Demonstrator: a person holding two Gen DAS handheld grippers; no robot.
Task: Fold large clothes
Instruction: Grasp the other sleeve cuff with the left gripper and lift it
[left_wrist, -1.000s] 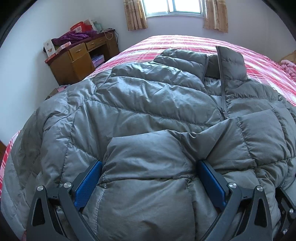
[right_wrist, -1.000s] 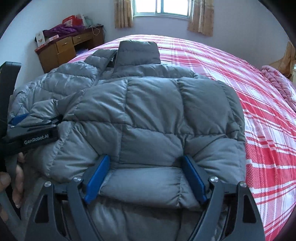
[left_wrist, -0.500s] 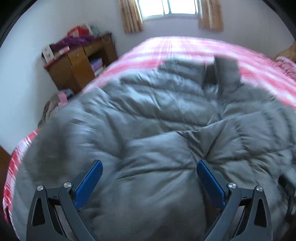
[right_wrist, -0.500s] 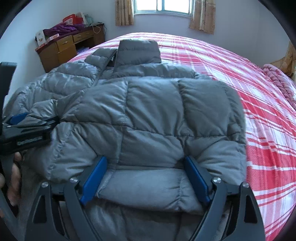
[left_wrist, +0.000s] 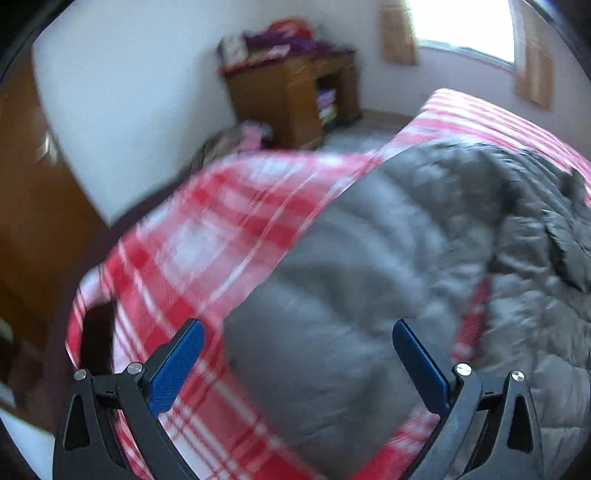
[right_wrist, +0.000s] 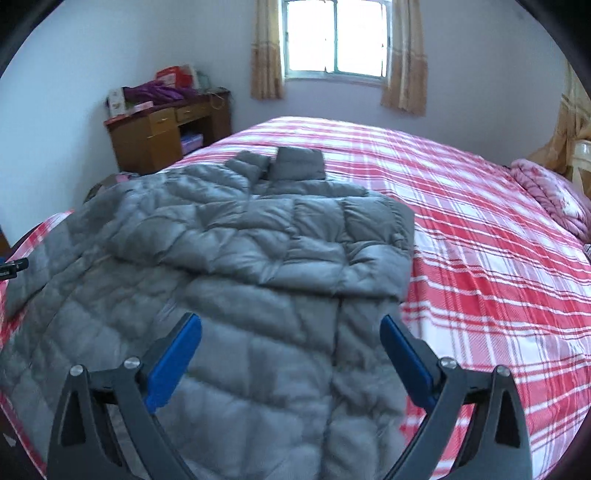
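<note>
**Sleeves folded in, both grippers off the jacket**

Since a second ago I've let go with both hands and backed off: each gripper had a wad of the puffer between its pads, and now neither does. My left view has swung way out past the left edge of the bed, and it's blurry.

State of play: the grey down jacket (right_wrist: 258, 258) lies flat, front up, on the red plaid bedspread (right_wrist: 498, 258), collar toward the window (right_wrist: 336, 37). One sleeve looks folded across the chest; that's my guess at what's finished. The left sleeve (left_wrist: 332, 350) seems to lie out toward the bed edge, though the blur makes that hard to call. What's left, I'd say, is that side and then doubling the body up from the hem.

Right gripper (right_wrist: 291, 350): jaws opening, nearly full spread, nothing pinched, hovering over the lower body of the jacket. Left gripper (left_wrist: 297, 360): jaws wide apart, nothing gripped.

Count: one jacket, one bed, two grippers, one wooden desk (right_wrist: 166, 136) with clutter on top, one window with two curtains, one pink quilt (right_wrist: 550, 195) at the far right.
</note>
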